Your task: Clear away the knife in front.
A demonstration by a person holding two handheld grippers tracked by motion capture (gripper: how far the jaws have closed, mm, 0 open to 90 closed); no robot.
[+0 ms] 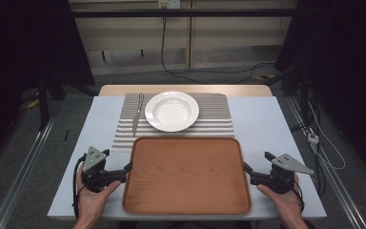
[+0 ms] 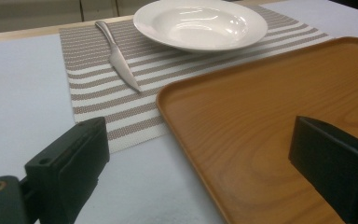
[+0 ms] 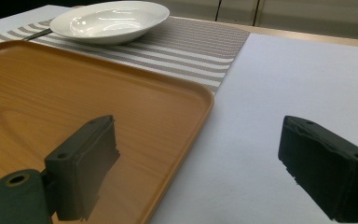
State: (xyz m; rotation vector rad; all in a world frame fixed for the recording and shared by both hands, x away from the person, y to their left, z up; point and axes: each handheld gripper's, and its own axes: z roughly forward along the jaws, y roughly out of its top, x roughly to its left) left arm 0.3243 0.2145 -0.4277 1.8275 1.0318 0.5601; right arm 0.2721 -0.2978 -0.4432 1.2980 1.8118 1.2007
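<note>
A brown wooden tray (image 1: 186, 174) lies flat on the near middle of the table, with nothing on it. My left gripper (image 1: 118, 160) is at its left edge and stands open. In the left gripper view (image 2: 200, 135) one jaw is over the table and the other over the tray (image 2: 261, 102), and the rim runs between them untouched. My right gripper (image 1: 257, 161) is open at the tray's right edge. The right gripper view (image 3: 198, 128) has one jaw above the tray (image 3: 51, 88) and the other above bare table.
Behind the tray a striped placemat (image 1: 209, 119) carries a white deep plate (image 1: 171, 110) and a metal knife (image 1: 136, 121) to its left. The pale table top (image 1: 267, 124) extends on both sides. Cables run across the floor beyond.
</note>
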